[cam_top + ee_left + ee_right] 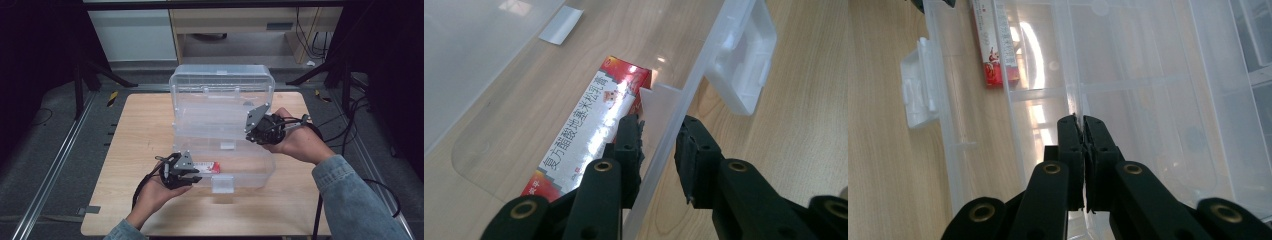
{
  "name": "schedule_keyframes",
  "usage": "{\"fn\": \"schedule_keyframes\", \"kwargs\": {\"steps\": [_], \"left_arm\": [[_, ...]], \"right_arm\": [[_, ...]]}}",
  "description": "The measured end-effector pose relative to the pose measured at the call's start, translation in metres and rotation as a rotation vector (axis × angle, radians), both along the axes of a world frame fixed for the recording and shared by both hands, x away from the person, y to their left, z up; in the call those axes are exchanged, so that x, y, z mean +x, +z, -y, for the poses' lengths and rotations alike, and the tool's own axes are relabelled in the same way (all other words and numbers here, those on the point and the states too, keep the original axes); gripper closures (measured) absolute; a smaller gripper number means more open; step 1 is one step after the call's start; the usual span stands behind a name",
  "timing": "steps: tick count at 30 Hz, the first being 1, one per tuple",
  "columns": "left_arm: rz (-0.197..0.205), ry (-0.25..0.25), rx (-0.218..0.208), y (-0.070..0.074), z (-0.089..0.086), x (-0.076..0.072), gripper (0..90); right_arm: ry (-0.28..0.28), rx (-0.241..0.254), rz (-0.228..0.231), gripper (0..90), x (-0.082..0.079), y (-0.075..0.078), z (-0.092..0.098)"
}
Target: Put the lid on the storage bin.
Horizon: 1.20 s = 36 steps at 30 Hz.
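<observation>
A red-and-white ointment carton [591,127] lies flat inside the clear plastic storage box [250,170], against its front wall near the table's front edge, long axis running along that wall. The left claw [658,142] is nearer: its jaws stand narrowly apart astride the front wall, the carton touching the inner jaw. The right claw [1082,125] is pinched on a thin divider in the box. The high view shows the lid [222,82] upright; the left gripper view shows the carton's Chinese print.

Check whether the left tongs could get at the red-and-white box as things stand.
Probably yes. The left tongs are open, straddling the clear bin's front wall, with one jaw already inside beside the red-and-white box. The lid stands open, so nothing covers it.
</observation>
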<state>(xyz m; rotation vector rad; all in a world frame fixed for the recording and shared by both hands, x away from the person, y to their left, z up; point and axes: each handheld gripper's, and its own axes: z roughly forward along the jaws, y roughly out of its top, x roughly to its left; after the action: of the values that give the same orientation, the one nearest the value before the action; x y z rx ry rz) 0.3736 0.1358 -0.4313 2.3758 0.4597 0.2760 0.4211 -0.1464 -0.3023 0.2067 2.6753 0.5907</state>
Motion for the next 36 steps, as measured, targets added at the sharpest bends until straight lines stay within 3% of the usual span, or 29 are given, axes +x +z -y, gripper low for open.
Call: {"fn": "schedule_keyframes", "kwargs": {"steps": [24,27,33,36], "left_arm": [[0.017,0.004,-0.004,0.0,-0.001,-0.002,68.5],[0.009,0.027,-0.007,-0.001,-0.002,-0.004,66.2],[0.042,0.073,-0.026,0.006,-0.012,-0.014,56.6],[0.046,0.107,-0.091,0.014,-0.02,-0.019,52.6]], "right_arm": [[0.019,0.026,-0.007,86.9,-0.017,-0.01,0.005],[0.019,0.024,-0.007,86.8,-0.017,-0.01,0.005],[0.023,0.025,-0.006,86.7,-0.017,-0.01,0.006],[0.023,0.023,-0.007,86.5,-0.016,-0.01,0.006]]}}
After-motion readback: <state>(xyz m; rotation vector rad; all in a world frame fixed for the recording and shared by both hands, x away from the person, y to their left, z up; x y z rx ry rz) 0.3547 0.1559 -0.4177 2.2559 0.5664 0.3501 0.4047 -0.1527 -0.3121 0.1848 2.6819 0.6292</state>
